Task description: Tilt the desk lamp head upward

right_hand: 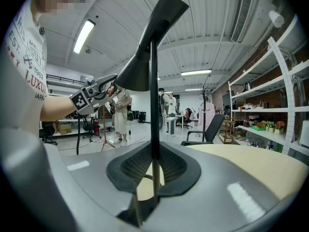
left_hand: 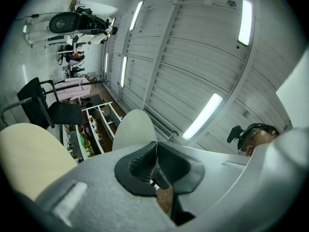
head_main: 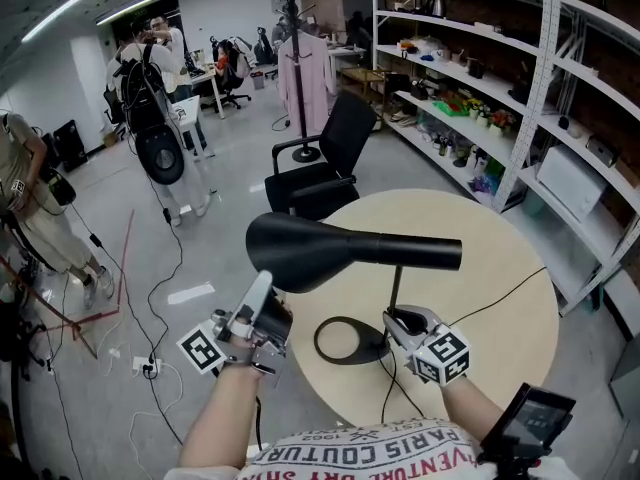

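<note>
The lamp head [head_main: 350, 251] lies level above the near part of the desk [head_main: 500, 303]. Its long axis runs left to right, with the wide mouth at the left and the narrow neck at the right, where it meets the stem [head_main: 394, 293]. The left gripper [head_main: 264, 286] sits directly under the wide mouth; its fingers are pressed together, apparently on the thin lower rim. The right gripper [head_main: 398, 320] is lower and to the right; its fingers pinch the stem above the ring base [head_main: 320, 343]. Judgement: lifting the mouth end should pivot the head at the neck while the right gripper steadies the stand. The lamp is matte black, a smooth cone on a thin upright stem.
</note>
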`<state>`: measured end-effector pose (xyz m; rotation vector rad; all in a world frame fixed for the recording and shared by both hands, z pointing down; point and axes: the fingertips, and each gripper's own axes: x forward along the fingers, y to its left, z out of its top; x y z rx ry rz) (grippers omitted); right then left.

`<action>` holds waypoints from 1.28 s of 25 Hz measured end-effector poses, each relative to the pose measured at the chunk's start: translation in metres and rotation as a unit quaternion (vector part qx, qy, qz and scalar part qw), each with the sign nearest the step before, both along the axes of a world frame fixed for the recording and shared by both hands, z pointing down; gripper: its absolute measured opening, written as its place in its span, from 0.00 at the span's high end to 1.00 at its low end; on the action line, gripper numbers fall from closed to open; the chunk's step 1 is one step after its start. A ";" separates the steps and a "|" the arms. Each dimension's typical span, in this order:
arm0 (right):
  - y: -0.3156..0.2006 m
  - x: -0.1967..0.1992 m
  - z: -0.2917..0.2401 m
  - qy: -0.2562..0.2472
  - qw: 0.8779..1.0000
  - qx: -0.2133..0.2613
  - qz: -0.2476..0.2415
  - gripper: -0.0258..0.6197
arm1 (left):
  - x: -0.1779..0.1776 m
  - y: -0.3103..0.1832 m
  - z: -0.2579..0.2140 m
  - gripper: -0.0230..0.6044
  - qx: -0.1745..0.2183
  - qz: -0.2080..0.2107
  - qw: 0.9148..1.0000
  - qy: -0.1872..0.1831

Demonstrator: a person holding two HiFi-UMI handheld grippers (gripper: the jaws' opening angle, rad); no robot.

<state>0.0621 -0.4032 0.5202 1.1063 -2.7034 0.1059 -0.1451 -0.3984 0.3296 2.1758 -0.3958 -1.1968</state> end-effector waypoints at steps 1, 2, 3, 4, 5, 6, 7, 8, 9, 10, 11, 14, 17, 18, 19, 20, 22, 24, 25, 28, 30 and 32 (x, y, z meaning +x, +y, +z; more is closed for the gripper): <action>0.000 0.000 0.000 -0.002 1.000 0.001 0.001 0.89 | 0.000 0.000 -0.003 0.95 0.003 -0.002 1.000 -0.003; 0.001 0.000 -0.001 -0.004 1.000 0.002 0.002 0.89 | -0.001 0.001 -0.006 0.95 0.006 -0.004 1.000 -0.007; 0.001 0.000 -0.001 -0.006 1.000 0.003 0.003 0.89 | -0.001 0.001 -0.008 0.95 0.007 -0.005 1.000 -0.008; 0.001 0.001 -0.001 -0.008 1.000 0.003 0.003 0.89 | -0.001 0.001 -0.010 0.95 0.008 -0.005 1.000 -0.009; 0.001 0.001 -0.001 -0.009 1.000 0.003 0.004 0.89 | 0.000 0.001 -0.012 0.95 0.009 -0.006 1.000 -0.009; 0.001 0.002 -0.002 -0.010 1.000 0.003 0.004 0.89 | 0.000 0.001 -0.013 0.95 0.010 -0.006 1.000 -0.009; 0.001 0.002 -0.002 -0.010 1.000 0.003 0.003 0.89 | 0.000 0.001 -0.015 0.95 0.011 -0.006 1.000 -0.010; 0.001 0.002 -0.002 -0.010 1.000 0.003 0.003 0.89 | 0.000 0.000 -0.017 0.95 0.013 -0.008 1.000 -0.011; 0.001 0.002 -0.002 -0.009 1.000 0.003 0.002 0.89 | 0.000 0.000 -0.019 0.95 0.015 -0.009 1.000 -0.013; 0.000 0.002 -0.002 -0.009 1.000 0.003 0.002 0.89 | 0.000 0.000 -0.021 0.95 0.017 -0.010 1.000 -0.014; 0.000 0.002 -0.002 -0.010 1.000 0.003 0.003 0.89 | -0.001 -0.001 -0.023 0.95 0.019 -0.011 1.000 -0.014; 0.000 0.001 -0.002 -0.013 1.000 0.004 0.005 0.89 | -0.002 -0.001 -0.029 0.95 0.025 -0.013 1.000 -0.014; 0.001 0.001 -0.001 -0.013 1.000 0.004 0.006 0.89 | -0.003 0.000 -0.037 0.95 0.035 -0.016 0.999 -0.019; 0.001 0.001 0.000 -0.013 1.000 0.004 0.006 0.89 | -0.003 0.000 -0.039 0.95 0.039 -0.017 0.999 -0.020; 0.000 0.001 0.000 -0.013 1.000 0.004 0.005 0.89 | -0.003 0.000 -0.042 0.95 0.042 -0.018 0.999 -0.021; 0.000 0.001 0.000 -0.012 1.000 0.005 0.005 0.89 | -0.003 0.000 -0.045 0.95 0.044 -0.019 0.999 -0.022; 0.000 0.002 -0.001 -0.013 1.000 0.004 0.005 0.89 | -0.001 -0.001 -0.050 0.95 0.049 -0.021 0.998 -0.023; -0.001 0.004 -0.002 -0.015 1.000 0.004 0.004 0.89 | 0.001 -0.001 -0.056 0.95 0.053 -0.024 0.998 -0.023; -0.001 0.004 -0.002 -0.016 1.000 0.004 0.004 0.89 | 0.001 -0.001 -0.059 0.95 0.056 -0.025 0.998 -0.024; 0.000 0.003 -0.002 -0.017 1.000 0.004 0.004 0.89 | 0.000 0.000 -0.065 0.95 0.062 -0.026 0.997 -0.024; 0.000 0.003 -0.001 -0.016 1.000 0.003 0.005 0.89 | 0.000 0.001 -0.068 0.96 0.067 -0.026 0.997 -0.026; 0.001 0.002 -0.001 -0.016 1.000 0.002 0.006 0.89 | 0.000 0.003 -0.072 0.96 0.072 -0.026 0.997 -0.030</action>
